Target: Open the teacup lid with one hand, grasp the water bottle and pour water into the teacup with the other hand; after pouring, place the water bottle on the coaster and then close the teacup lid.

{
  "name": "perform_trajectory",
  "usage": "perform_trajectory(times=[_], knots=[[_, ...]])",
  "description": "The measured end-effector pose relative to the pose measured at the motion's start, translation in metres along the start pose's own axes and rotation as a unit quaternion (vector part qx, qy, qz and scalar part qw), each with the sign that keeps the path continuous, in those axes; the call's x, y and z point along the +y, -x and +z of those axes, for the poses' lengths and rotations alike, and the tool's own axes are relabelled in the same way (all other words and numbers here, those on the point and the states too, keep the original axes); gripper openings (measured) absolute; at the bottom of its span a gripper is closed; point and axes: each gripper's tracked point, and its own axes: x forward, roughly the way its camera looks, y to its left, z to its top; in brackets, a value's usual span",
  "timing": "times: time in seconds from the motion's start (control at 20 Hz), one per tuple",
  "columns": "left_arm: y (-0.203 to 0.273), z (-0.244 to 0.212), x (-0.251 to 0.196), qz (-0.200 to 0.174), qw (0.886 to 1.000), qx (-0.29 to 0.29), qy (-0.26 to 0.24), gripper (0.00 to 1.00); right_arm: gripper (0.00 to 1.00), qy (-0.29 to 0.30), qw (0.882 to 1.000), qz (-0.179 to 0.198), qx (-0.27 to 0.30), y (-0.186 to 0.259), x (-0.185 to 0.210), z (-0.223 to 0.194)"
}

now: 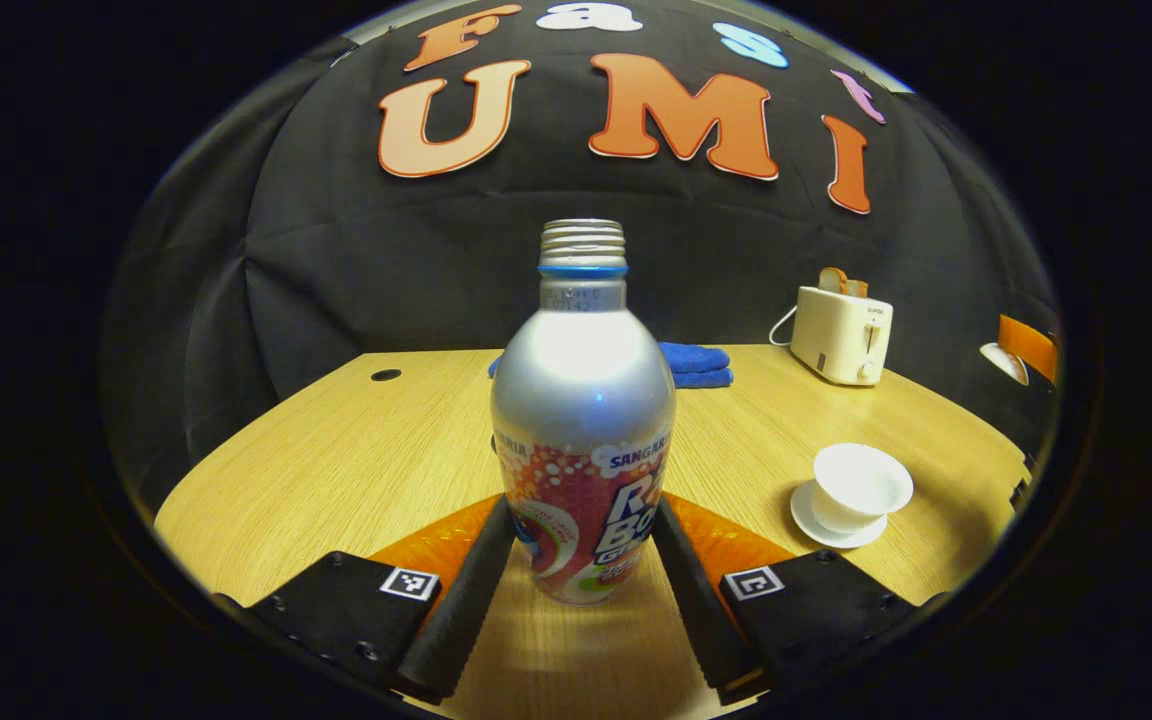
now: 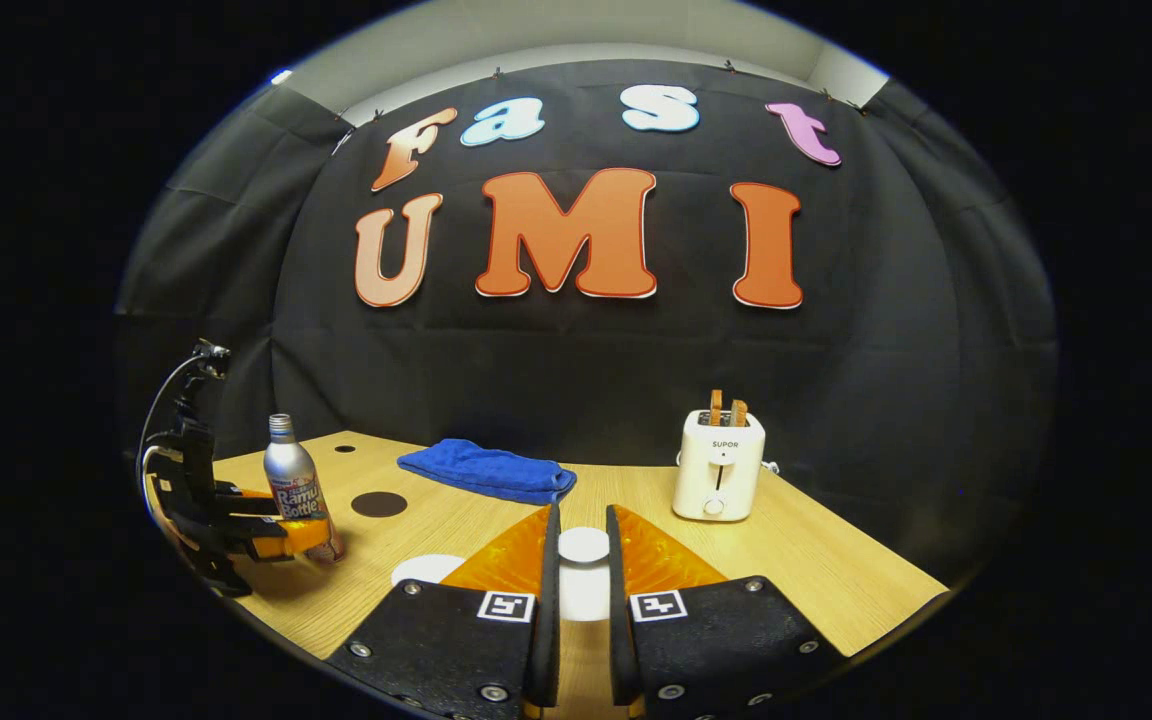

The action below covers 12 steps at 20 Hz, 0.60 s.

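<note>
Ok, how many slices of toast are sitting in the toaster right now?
2 toast slices, both upright in the white toaster: the left slice and the right slice, side by side.

Staged recording booth: black cloth wall (image 2: 576, 380) beyond gripper fingers, wooden table (image 2: 836, 570) ahead with household props, toaster (image 2: 719, 465), folded blue towel (image 2: 489, 470).

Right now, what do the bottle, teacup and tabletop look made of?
Bottle: likely aluminium, matte silver shoulder with a soft glare, threaded neck, printed wrap below. Teacup: glossy white, probably glazed ceramic or porcelain, as is its saucer. Table: pale wood grain, smooth; could be laminate.
</note>
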Motion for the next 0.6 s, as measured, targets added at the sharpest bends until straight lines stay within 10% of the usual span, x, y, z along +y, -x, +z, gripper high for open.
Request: perform_trajectory(times=[0.6], knots=[[0.009, 0.032, 0.02, 0.061, 0.99, -0.02, -0.123, 0.85, 0.21, -0.002, 1.0, -0.01, -0.003, -0.002, -0.015, 0.003]])
